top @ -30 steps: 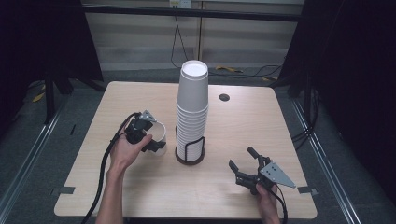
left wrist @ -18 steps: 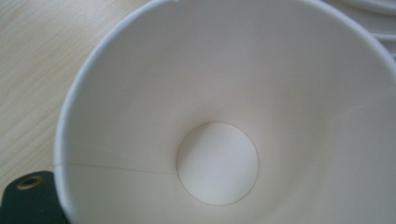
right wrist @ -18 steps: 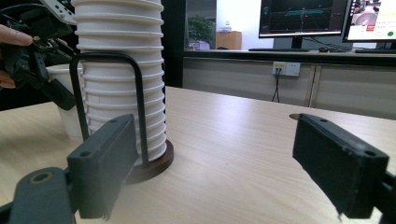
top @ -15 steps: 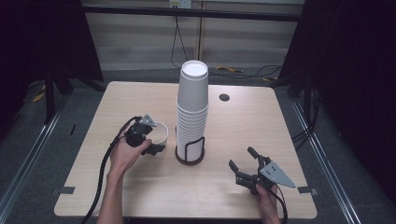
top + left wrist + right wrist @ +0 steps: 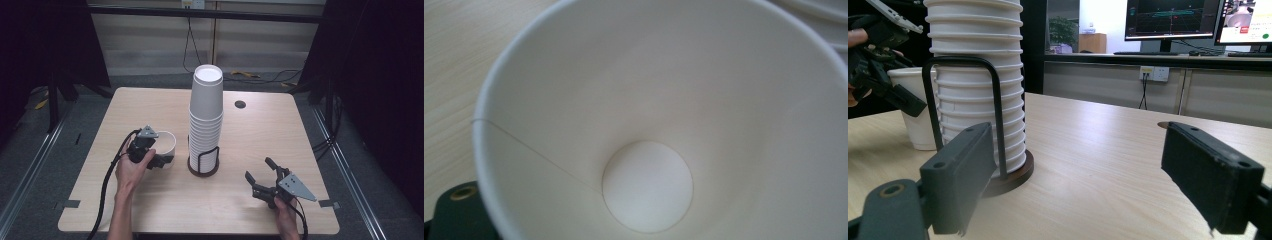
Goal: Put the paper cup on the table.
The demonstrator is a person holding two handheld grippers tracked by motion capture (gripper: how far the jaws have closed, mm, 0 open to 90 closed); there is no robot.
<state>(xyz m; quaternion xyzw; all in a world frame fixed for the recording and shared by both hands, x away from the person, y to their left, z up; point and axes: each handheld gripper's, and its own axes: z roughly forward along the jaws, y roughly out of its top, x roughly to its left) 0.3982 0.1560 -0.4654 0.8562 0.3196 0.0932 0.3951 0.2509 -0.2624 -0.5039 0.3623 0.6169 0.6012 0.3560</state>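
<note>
So there's a light wood surface [image 5: 150, 200] with a tall stack of white paper cups [image 5: 205, 117] sitting upside down near the middle of the high view, held in a black wire holder on a round dark base [image 5: 204, 162].

The left tool [image 5: 161, 161] is at the centre-left of that view, right up against a single white cup [image 5: 163, 142] that stands upright on the surface just left of the stack. The left gripper view looks straight down into that cup [image 5: 649, 125], with its round bottom at lower centre and one dark jaw poking in at the bottom left corner. It seems to pinch the cup's wall, but I honestly can't tell how tightly it's closed.

The right tool [image 5: 261, 176] rests at the lower right of the high view, jaws spread wide with nothing between them. In the right gripper view the stack [image 5: 975, 85] stands at the upper left, and the single cup [image 5: 913, 107] beside it.
</note>
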